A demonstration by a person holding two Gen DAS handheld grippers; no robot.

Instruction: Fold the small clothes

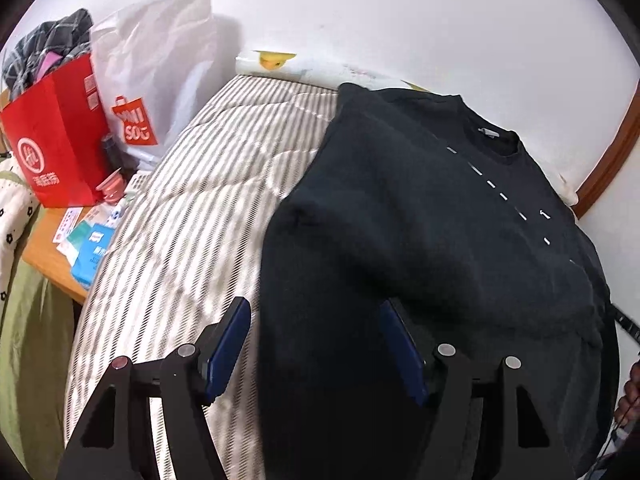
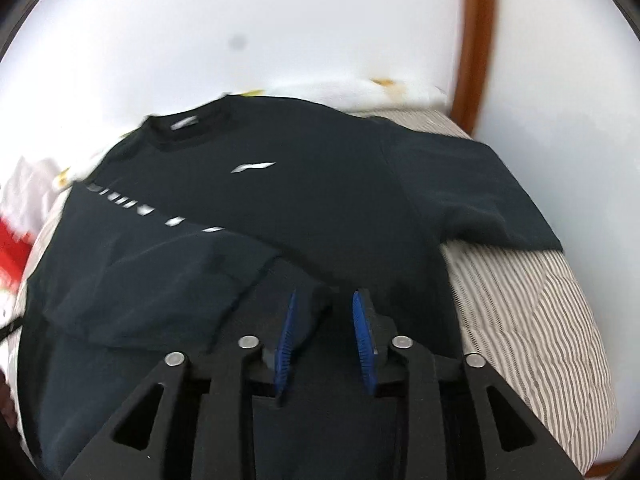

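While a red paper bag (image 1: pixel 60 136) stuffed with plaid and pink clothing stands at the far left on a wooden side table (image 1: pixel 44 256), a white shopping bag (image 1: pixel 156 68) with a red logo leans against the wall just beside it, its contents hidden. Small packets and cards (image 1: pixel 90 240) lie scattered on the table's near edge, next to a green cloth with a floral trim (image 1: pixel 24 320). To the right stretches a bed covered in a grey-and-white striped quilt (image 1: pixel 192 200), and on it lies the task's garment, a black T-shirt (image 1: pixel 420 232), spread front-up with its collar toward the white wall (image 1: pixel 400 12). One sleeve is already folded in across the chest, while the other sleeve (image 2: pixel 472 192) lies flat toward the quilt's right edge. The left gripper (image 1: pixel 316 340) hovers over the shirt's side edge with its blue-padded fingers (image 1: pixel 230 348) spread wide, one over the quilt, the other over dark fabric, grasping nothing. The right gripper (image 2: pixel 326 328) sits low over the shirt's lower half, its fingers parted with a bunched fold of black cloth between them; the pads do not appear to press it. A brown wooden trim (image 2: pixel 476 40) runs up the wall at far right.
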